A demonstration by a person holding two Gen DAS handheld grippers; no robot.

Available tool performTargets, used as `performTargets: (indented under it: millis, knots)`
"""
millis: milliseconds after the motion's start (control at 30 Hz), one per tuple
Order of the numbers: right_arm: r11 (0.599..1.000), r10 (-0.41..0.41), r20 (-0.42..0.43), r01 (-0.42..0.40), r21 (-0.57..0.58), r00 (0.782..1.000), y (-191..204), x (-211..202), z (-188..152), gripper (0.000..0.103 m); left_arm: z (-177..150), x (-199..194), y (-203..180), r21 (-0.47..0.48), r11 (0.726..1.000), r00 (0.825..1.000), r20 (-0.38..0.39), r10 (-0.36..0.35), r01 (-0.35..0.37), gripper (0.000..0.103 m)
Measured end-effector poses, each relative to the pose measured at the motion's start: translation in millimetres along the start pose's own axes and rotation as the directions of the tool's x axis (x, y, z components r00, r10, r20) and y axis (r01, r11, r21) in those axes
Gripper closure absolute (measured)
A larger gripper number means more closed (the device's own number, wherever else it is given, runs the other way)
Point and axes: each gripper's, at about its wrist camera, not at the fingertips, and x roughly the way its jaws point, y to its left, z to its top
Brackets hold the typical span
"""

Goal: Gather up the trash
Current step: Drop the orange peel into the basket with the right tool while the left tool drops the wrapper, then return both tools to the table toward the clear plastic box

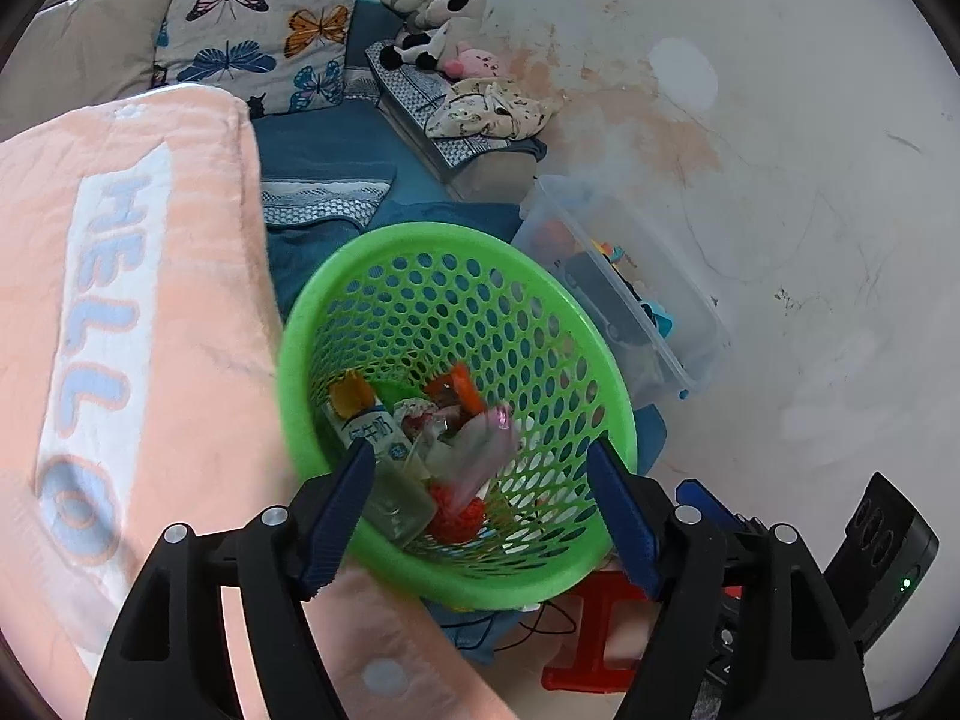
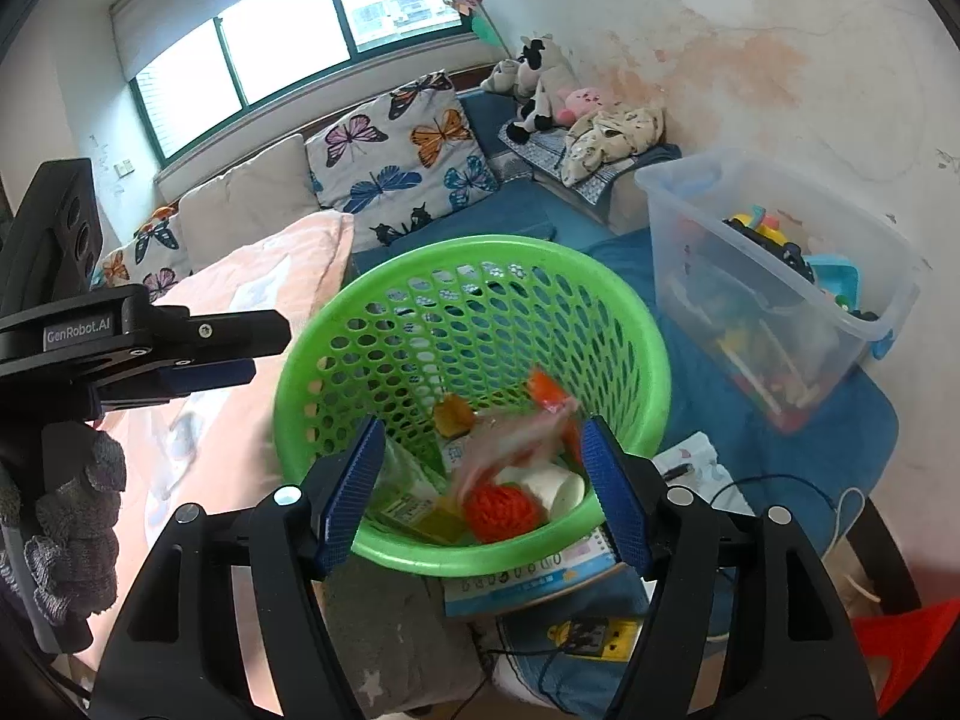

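Both grippers hang above the green basket with their jaws spread wide and nothing between them: the left gripper over the near-left part of the rim, the right gripper over the near rim. Just inside the green basket, a pinkish wrapper shows as a motion-blurred streak above the heap, so it looks to be dropping in, though which gripper let it go cannot be told. Below it lie an orange knitted ball, a white paper cup, a small milk bottle and other scraps. The basket stands on the blue bedding, touching the peach blanket on its left and near the clear toy bin on its right. My judgement: this is the release step. The next move calls for finding loose trash outside the basket; none is plainly visible.
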Motion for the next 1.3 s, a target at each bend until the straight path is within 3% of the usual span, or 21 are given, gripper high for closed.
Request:
performTargets:
  millis: [233,633,933,1300]
  knots:
    - [0.999,0.037,-0.001,-0.037,-0.037,0.999,23.9,-3.1,-1.3,0.028,-14.2,-40.4,19.4,0.024,0.996,0.994,0.074,0.082,-0.084,0.031]
    - [0.975,0.143,-0.041,-0.148,-0.166,0.989,104.2,6.9,-4.1,0.025,-43.1,-122.6,97.5,-0.105,0.973,0.958,0.183,0.222,-0.205,0.027]
    - [0.93,0.247,-0.125,-0.271,-0.249,0.961,180.4,28.2,-15.4,0.024,-68.8,-181.8,164.3,-0.243,0.931,0.915,0.231,0.329,-0.273,0.025]
    - [0.874,0.252,-0.187,-0.307,-0.377,0.949,256.9,59.9,-31.3,0.024,-108.3,-224.5,237.7,-0.394,0.864,0.881,0.22,0.419,-0.312,0.025]
